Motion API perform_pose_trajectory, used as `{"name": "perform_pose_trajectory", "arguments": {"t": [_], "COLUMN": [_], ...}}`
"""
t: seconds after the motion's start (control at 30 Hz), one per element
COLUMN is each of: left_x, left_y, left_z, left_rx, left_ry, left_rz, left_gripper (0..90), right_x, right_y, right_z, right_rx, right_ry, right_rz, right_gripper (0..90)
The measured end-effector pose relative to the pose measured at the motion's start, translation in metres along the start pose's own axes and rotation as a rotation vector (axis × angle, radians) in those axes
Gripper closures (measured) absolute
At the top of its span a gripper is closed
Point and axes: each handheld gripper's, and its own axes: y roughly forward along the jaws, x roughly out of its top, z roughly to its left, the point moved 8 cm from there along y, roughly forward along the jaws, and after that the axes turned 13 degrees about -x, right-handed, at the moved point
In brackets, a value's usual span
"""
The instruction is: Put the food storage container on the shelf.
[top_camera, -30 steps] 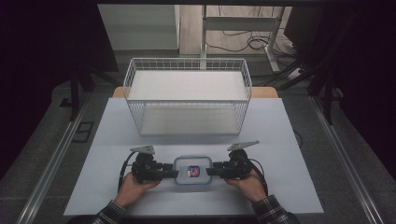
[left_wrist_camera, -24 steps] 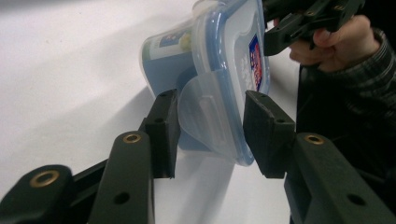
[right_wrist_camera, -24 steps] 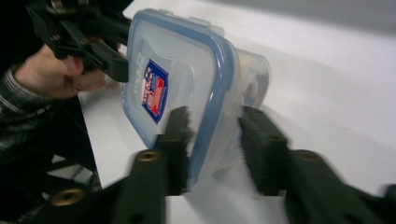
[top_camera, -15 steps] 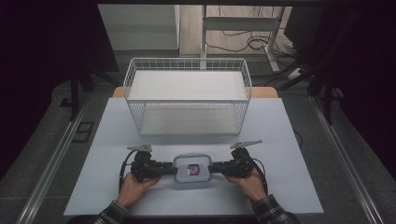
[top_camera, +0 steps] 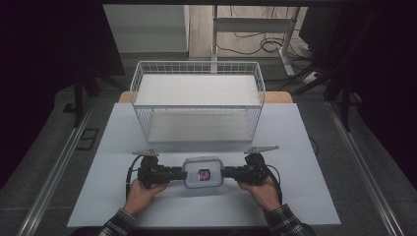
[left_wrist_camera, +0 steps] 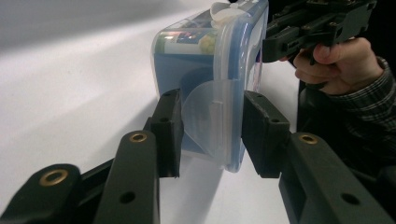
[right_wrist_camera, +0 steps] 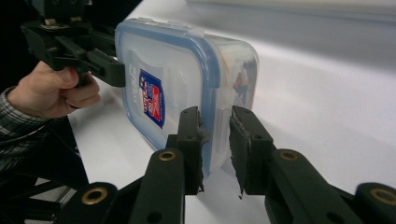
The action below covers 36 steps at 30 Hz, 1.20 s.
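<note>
White table (top_camera: 314,196) in a dark room, white wire basket (top_camera: 196,98) at its far side; I cannot read the label on the clear blue-rimmed plastic lidded container (top_camera: 202,172) lying near the front edge, and its contents are blurred. Both hands reach inward from the sides; the left gripper (left_wrist_camera: 210,126) brackets the container's end flap with small gaps at each pad, so I judge it released; the right gripper (right_wrist_camera: 215,135) pinches the opposite rim, its left pad pressed against it.
</note>
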Motion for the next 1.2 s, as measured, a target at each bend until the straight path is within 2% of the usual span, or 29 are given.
{"name": "perform_pose_trajectory", "arguments": {"t": [0.13,0.27,0.53,0.7,0.73,0.87,0.97,1.0,1.2], "left_x": [0.01,0.016,0.034,0.052,0.06,0.07,0.088,0.088,0.111], "left_y": [-0.005,-0.007,-0.017,-0.023,-0.025,-0.028,-0.033,-0.033,-0.039], "left_z": [-0.005,-0.009,-0.015,-0.022,-0.024,-0.027,-0.031,-0.031,-0.036], "left_rx": [-0.01,-0.003,-0.002,0.009,0.013,0.014,0.024,0.024,0.035], "left_ry": [0.015,0.027,0.032,0.05,0.058,0.068,0.08,0.08,0.091], "left_rz": [-0.005,-0.005,-0.035,-0.043,-0.047,-0.052,-0.056,-0.056,-0.061], "left_gripper": [60.1,60.1,60.1,60.1,60.1,60.1,60.1,60.2,60.1], "right_x": [0.009,0.014,0.038,0.056,0.06,0.072,0.088,0.088,0.111], "right_y": [-0.006,-0.008,-0.015,-0.022,-0.024,-0.029,-0.034,-0.034,-0.041], "right_z": [0.006,0.009,0.015,0.018,0.018,0.019,0.02,0.02,0.021], "right_rx": [0.007,0.009,0.012,0.01,0.01,0.01,0.007,0.007,0.0], "right_ry": [-0.025,-0.033,-0.025,-0.031,-0.033,-0.041,-0.046,-0.046,-0.051], "right_rz": [-0.03,-0.038,-0.085,-0.11,-0.116,-0.131,-0.144,-0.144,-0.171], "right_gripper": [70.5,69.0,69.0,69.0,69.0,69.1,69.2,69.2,69.3]}}
